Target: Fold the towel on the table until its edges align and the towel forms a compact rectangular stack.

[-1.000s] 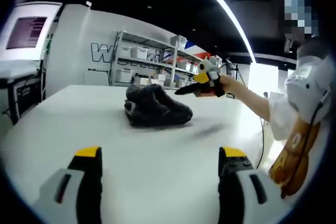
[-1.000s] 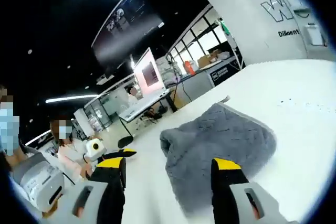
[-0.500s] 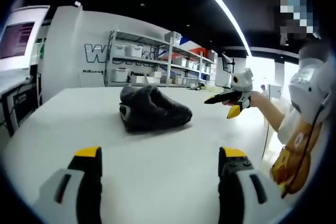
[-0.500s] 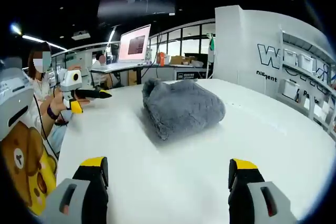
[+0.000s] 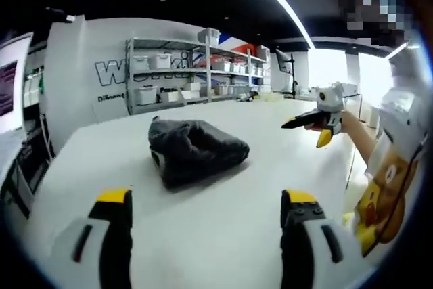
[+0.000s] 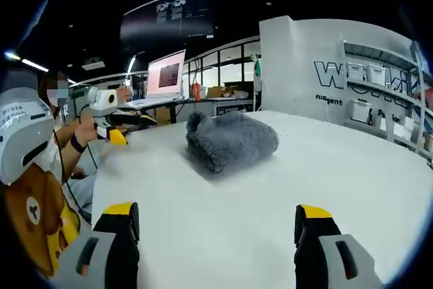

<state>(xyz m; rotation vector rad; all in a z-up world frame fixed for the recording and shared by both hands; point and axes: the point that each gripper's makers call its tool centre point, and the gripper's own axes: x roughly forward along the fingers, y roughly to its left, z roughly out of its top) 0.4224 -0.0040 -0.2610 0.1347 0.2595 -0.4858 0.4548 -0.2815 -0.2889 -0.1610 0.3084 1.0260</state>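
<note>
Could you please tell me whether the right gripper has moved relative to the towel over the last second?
Yes. In the left gripper view the right gripper, which hovered right beside the towel a second ago, now sits well clear of it toward the table's right edge.

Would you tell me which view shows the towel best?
The right gripper view: the towel is well lit, its grey pile and folds clear. In the left gripper view it looks dark, with little surface detail.
</note>
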